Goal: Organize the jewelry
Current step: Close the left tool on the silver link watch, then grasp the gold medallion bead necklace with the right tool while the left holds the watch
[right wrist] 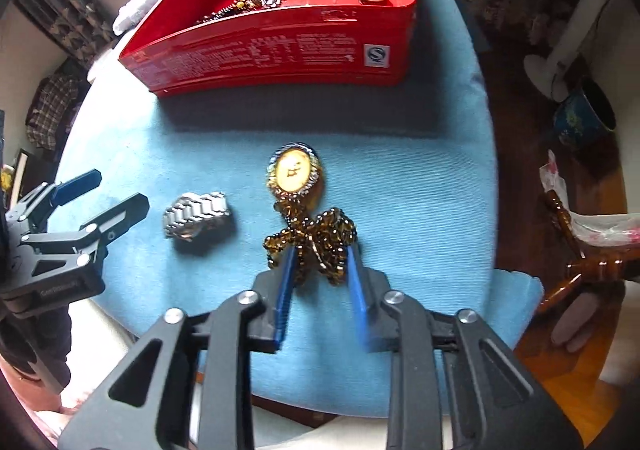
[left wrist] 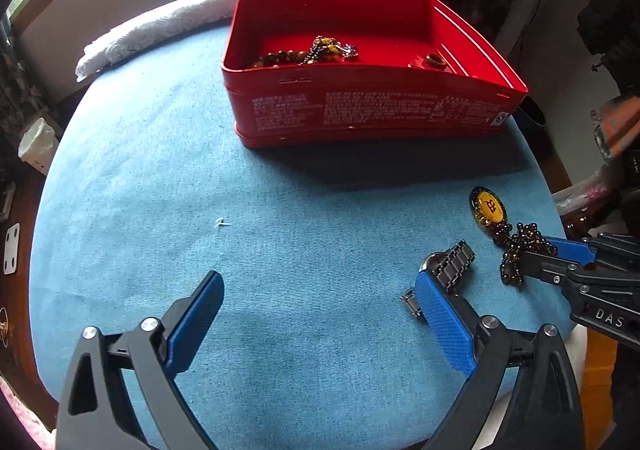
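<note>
A: While the left gripper (left wrist: 316,314) hangs above the blue cloth (left wrist: 200,190) with its jaws spread wide and nothing between them, where does the beaded necklace (right wrist: 316,238) lie?

B: On the cloth, in front of the red tin (right wrist: 280,46). Its dark brown beads are heaped in a loose tangle, and its oval gold pendant (right wrist: 294,172) lies flat on the side of the heap nearer the tin.

A: And the right gripper (right wrist: 320,254)?

B: It points steeply down at the bead heap. The two blue pads (right wrist: 286,282) stand on either side of the tangle, partly drawn in, with beads between them. The right-hand pad is blurred, so whether both press on the beads cannot be told.

A: What else remains on the cloth?

B: A metal watch (right wrist: 196,214) with a link bracelet, lying on its side. It is well apart from the necklace and close to the left gripper's nearer finger, which in the left wrist view partly covers it.

A: What does the tin contain?

B: A cluster of brown beads and chain (left wrist: 316,50) towards one end, and a small brown ring (left wrist: 436,60) towards the other. The tin is open at the top, with white print on its front wall.

A: Beyond the tin?

B: A rolled white towel (left wrist: 160,22) along the far edge of the cloth.
</note>
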A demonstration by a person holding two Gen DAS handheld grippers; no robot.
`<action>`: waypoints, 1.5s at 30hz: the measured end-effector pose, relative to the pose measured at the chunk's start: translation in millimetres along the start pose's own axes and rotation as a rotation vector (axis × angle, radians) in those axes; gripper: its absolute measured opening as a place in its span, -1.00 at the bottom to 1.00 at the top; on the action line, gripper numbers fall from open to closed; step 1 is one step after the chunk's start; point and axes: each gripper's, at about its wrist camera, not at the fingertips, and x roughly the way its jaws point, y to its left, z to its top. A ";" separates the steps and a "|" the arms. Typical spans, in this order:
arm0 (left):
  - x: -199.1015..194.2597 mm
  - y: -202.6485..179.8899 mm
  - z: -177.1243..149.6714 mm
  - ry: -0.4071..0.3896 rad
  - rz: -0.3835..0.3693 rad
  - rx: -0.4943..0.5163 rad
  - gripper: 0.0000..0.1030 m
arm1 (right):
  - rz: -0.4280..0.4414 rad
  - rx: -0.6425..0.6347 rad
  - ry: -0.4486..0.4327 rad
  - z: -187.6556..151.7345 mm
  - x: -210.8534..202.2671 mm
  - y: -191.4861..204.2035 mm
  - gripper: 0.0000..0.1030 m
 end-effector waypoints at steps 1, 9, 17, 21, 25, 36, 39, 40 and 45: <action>0.1 -3.1 0.4 0.000 -0.006 0.006 0.82 | -0.019 0.001 -0.005 0.2 -1.0 -1.1 -0.17; 6.6 -23.3 2.8 0.016 -0.064 0.040 0.79 | -0.009 0.009 -0.007 -0.1 1.7 -3.0 -0.17; 17.7 -34.9 -2.0 0.058 -0.087 0.070 0.65 | -0.003 0.012 -0.002 3.6 1.1 -5.4 -0.17; 20.7 -42.1 -2.1 0.065 -0.093 0.094 0.65 | -0.001 0.011 0.000 4.9 1.0 -4.9 -0.17; 22.3 -47.9 0.2 0.061 -0.086 0.105 0.51 | 0.003 0.016 0.001 6.1 1.0 -7.0 -0.17; 26.9 -69.4 12.3 0.059 -0.104 0.157 0.03 | 0.010 0.027 0.004 5.3 1.6 -9.6 -0.17; 26.8 -66.7 12.7 0.049 -0.085 0.153 -0.40 | 0.009 0.026 0.005 5.3 1.8 -8.8 -0.17; 27.0 -64.3 13.2 0.049 -0.089 0.144 -0.40 | 0.010 0.026 0.005 5.3 1.9 -8.8 -0.17; 25.2 -50.2 15.2 0.040 -0.076 0.102 -0.41 | 0.007 0.026 0.006 5.1 2.7 -8.5 -0.17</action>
